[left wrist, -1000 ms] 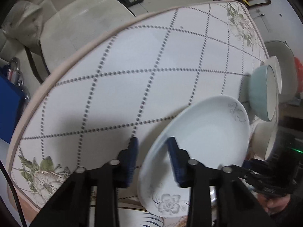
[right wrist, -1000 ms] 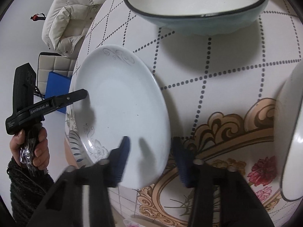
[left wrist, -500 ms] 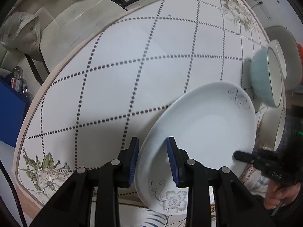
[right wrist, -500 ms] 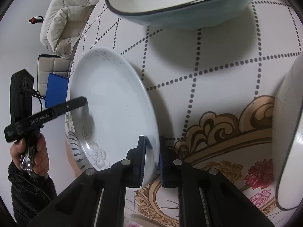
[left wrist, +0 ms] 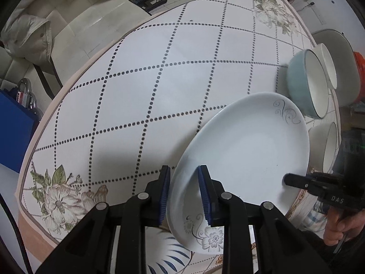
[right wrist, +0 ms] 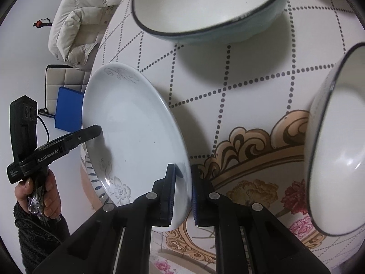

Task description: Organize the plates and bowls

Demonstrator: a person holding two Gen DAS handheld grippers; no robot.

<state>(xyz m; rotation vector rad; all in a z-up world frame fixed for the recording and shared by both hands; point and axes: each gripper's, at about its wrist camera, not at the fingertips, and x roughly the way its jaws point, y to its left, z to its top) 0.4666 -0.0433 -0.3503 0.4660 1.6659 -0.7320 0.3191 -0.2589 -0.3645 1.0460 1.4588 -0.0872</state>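
On a desk [left wrist: 141, 73] covered in a dotted-lattice cloth, the left gripper [left wrist: 183, 190] straddles the near rim of a white floral plate [left wrist: 246, 150], its blue-padded jaws standing a little off the rim on either side, while the right gripper [right wrist: 183, 193] has its jaws closed onto the plate's [right wrist: 127, 132] opposite edge, the plate tilted up off the cloth. The left wrist view alone shows a pale blue bowl [left wrist: 301, 82] with a white bowl [left wrist: 328, 66] just behind it, beyond the plate; the right wrist view alone shows the person's left hand [right wrist: 43, 196] on its handle and a dark-rimmed white bowl [right wrist: 337, 150] at far right.
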